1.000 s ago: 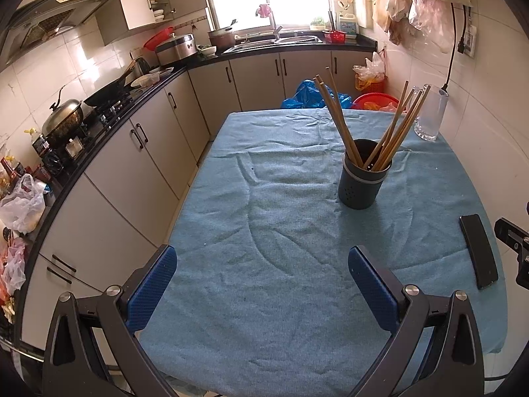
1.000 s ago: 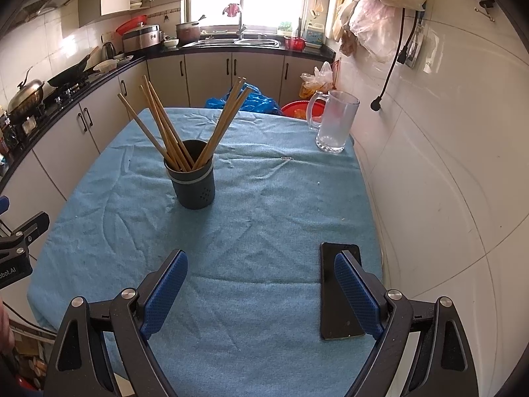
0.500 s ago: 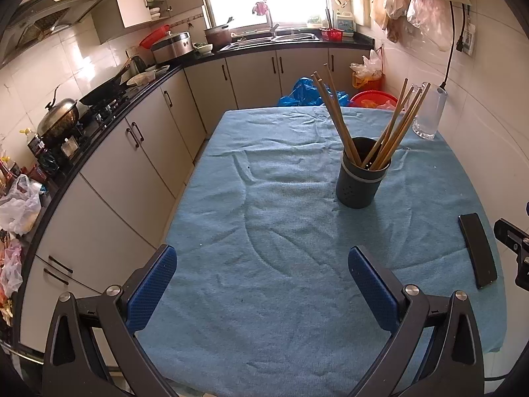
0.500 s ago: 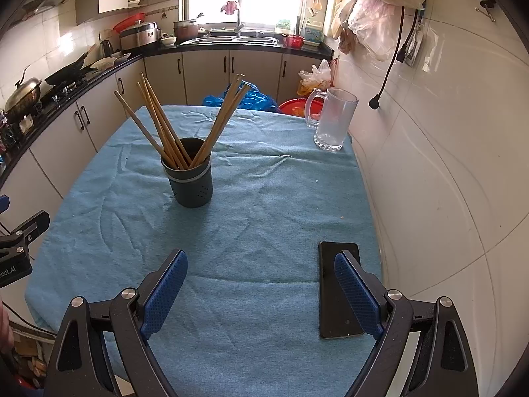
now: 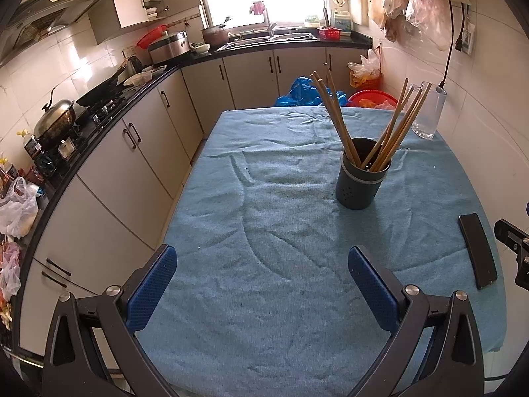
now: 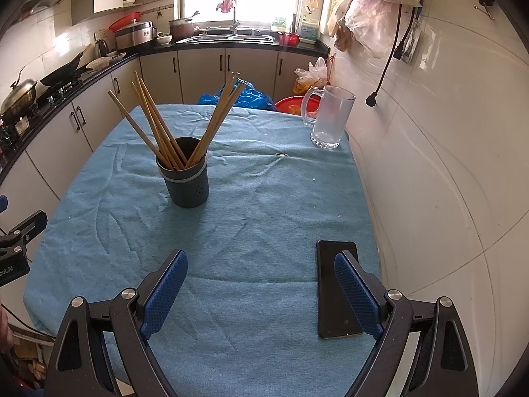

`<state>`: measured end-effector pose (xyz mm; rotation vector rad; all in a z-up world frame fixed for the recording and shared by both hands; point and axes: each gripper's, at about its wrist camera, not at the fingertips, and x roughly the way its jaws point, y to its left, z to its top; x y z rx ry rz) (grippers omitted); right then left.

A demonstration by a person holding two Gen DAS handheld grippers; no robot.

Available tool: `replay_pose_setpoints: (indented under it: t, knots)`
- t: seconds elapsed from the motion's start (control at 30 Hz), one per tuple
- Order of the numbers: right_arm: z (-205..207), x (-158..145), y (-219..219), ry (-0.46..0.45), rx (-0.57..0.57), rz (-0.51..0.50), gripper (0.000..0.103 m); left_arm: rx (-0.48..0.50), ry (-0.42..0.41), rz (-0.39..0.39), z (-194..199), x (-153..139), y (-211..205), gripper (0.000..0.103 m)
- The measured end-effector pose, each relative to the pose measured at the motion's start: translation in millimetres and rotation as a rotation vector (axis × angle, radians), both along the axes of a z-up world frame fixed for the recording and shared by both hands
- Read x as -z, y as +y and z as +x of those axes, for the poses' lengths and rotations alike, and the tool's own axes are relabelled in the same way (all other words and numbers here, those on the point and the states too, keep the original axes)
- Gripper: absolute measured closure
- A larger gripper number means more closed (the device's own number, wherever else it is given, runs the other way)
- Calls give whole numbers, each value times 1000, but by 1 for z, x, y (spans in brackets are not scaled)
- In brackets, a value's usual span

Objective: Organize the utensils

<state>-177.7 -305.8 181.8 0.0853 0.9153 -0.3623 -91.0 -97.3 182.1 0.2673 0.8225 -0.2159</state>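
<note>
**Holder ahead, between my two grippers**

The table (image 5: 264, 297), under its blue cloth, fills both views, and I hold both grippers low over its near edge. My left gripper (image 5: 261, 287) has its blue pads spread wide with only cloth between them; my right gripper (image 6: 261, 291) is spread just as wide and also empty, its right pad hanging over a phone (image 6: 330, 297) that lies flat near the wall side.

The holder (image 5: 362, 182) stands upright toward the middle of the table, well apart from both grippers. From my left gripper it lies ahead and to the right; from my right gripper the holder (image 6: 186, 182) lies ahead and to the left. So it sits between my hands, and I judge neither clearly nearer.

The chopsticks (image 5: 334, 115) are all in the holder already, tips down, fanned in two bunches: one leaning left, one leaning right. Their long axes run steeply up and outward, so any grasp should come from above, with the pads across a stick. A mug (image 6: 330, 119) stands at the far right corner, clear of the reach.
</note>
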Motion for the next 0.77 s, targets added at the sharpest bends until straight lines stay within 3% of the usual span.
replay_pose_setpoints:
  t: [0.57,0.77]
  knots:
    - [3,3,2,8,9,1,10,33,20,-13,12,6,-2,0]
    - [5,17,-11,10,40,70,8,33,107,-34,31,34,12,0]
